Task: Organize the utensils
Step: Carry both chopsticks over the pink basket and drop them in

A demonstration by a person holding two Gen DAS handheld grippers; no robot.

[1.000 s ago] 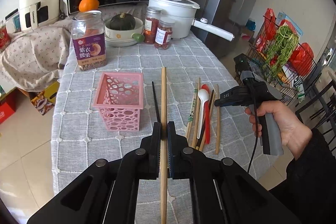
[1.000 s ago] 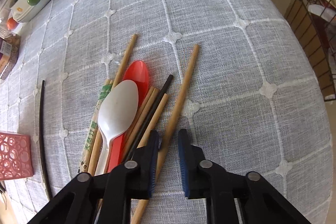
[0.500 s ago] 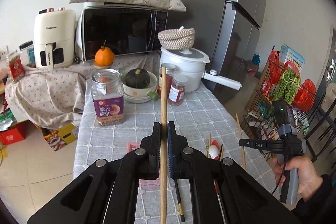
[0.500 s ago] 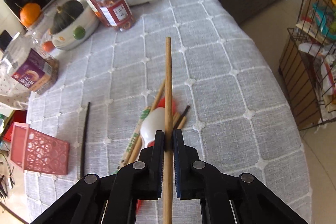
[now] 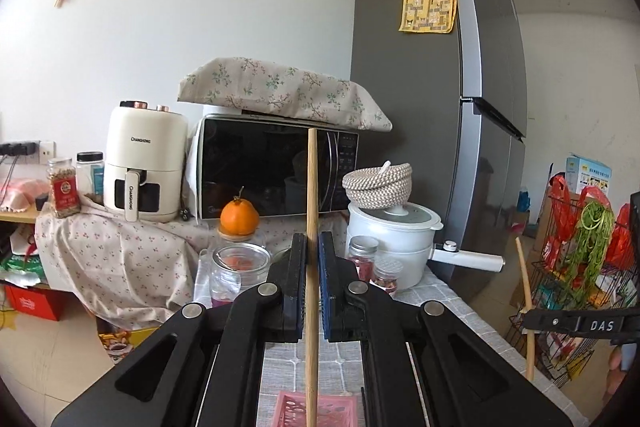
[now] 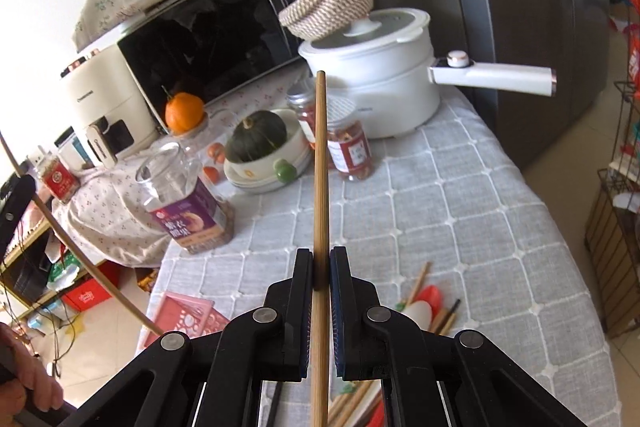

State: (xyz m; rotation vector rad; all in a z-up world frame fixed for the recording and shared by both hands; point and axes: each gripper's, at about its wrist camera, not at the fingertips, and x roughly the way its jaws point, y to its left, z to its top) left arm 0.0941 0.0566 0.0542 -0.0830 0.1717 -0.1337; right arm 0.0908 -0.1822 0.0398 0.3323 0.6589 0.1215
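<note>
2 grippers, 1 in each hand, each carry a single wooden chopstick above a kitchen table (image 6: pixel 460 195) spread with a grey checked cloth. The left gripper (image 5: pixel 313 279) is clamped tight on its chopstick (image 5: pixel 312 195), which runs straight out between the jaws and ends in front of the microwave (image 5: pixel 276 167). The right gripper (image 6: pixel 321 291) is likewise closed hard on a second chopstick (image 6: pixel 320 163), its tip pointing toward the white pot (image 6: pixel 376 75) at the back of the table.

The pink basket (image 6: pixel 180 315), the likely home for the cutlery, stands on the cloth below and to the left of the right gripper; its rim also shows at the bottom edge of the left view. The remaining pile (image 6: pixel 424 307), with a red spoon, a white spoon and more chopsticks, lies on the cloth to the lower right, just beside the right gripper's jaws.

The sticks look light, stiff and smooth, so they may swivel or slide in a pinch taken far from the middle. Both are held with a long length projecting forward; a hold nearer the centre would seem steadier for tipping them end-first into the basket's narrow opening.
</note>
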